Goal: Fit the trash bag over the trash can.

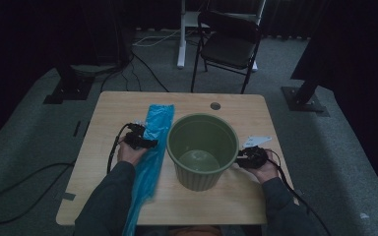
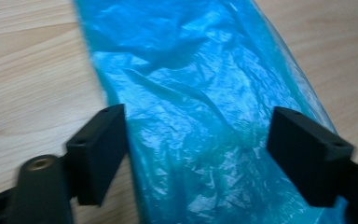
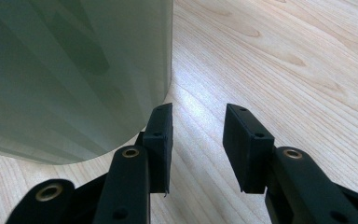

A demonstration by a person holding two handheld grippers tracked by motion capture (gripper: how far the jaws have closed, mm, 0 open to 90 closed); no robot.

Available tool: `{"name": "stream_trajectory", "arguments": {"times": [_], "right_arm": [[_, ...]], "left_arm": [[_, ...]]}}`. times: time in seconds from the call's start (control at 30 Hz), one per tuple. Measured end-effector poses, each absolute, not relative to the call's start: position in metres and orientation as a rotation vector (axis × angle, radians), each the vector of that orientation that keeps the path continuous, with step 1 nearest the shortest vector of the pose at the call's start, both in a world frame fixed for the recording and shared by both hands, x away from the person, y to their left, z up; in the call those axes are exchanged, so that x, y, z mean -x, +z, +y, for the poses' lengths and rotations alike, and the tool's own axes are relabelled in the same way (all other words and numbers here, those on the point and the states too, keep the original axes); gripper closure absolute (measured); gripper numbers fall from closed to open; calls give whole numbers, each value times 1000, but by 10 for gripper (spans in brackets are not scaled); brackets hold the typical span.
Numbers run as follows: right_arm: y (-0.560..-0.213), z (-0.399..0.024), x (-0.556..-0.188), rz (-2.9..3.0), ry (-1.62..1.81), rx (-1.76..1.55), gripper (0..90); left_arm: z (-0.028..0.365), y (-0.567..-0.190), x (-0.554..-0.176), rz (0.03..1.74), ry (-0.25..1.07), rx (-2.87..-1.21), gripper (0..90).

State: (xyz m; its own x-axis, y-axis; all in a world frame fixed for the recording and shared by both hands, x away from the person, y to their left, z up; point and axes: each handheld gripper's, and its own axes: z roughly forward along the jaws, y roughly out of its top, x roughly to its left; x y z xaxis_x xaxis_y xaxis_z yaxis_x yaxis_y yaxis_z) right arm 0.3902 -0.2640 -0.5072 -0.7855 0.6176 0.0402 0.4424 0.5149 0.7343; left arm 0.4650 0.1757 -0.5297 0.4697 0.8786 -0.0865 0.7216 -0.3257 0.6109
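We see both forearms come in from the near edge of the wooden table (image 1: 103, 105), sleeves dark, each hand wrapped around its tool. The left gripper (image 1: 145, 142) sits left of centre, held low over the table with its jaws pointing toward the right, at the blue plastic bag (image 1: 152, 147). In the left gripper view (image 2: 196, 154) its jaws stand spread wide, one on either side of the crinkled blue film, and neither pad presses on it; the bag (image 2: 200, 107) runs between and under them, wider than the gap at the far end.

The bag lies as a long strip from the far part of the table down past the near edge, just left of the green bucket (image 1: 203, 147), and it crosses over the left forearm.

The right gripper (image 1: 243, 158) rests on the right side, just beside the bucket's wall near its base. In the right gripper view (image 3: 198, 149) its jaws are parted with bare wood between them; the left jaw is very near the bucket (image 3: 74, 70), though we cannot tell whether it touches.
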Motion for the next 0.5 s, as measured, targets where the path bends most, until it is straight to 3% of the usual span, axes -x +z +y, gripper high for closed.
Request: {"name": "stream_trajectory", "arguments": {"times": [0.17, 0.5], "right_arm": [[-508, -263, -391, 2534, 1125, -902, 625], [-508, -264, -391, 2536, 1122, -904, 625]], "left_arm": [[161, -532, -461, 1286, 440, -2216, 174], [158, -533, -459, 1277, 445, -2214, 158]]}}
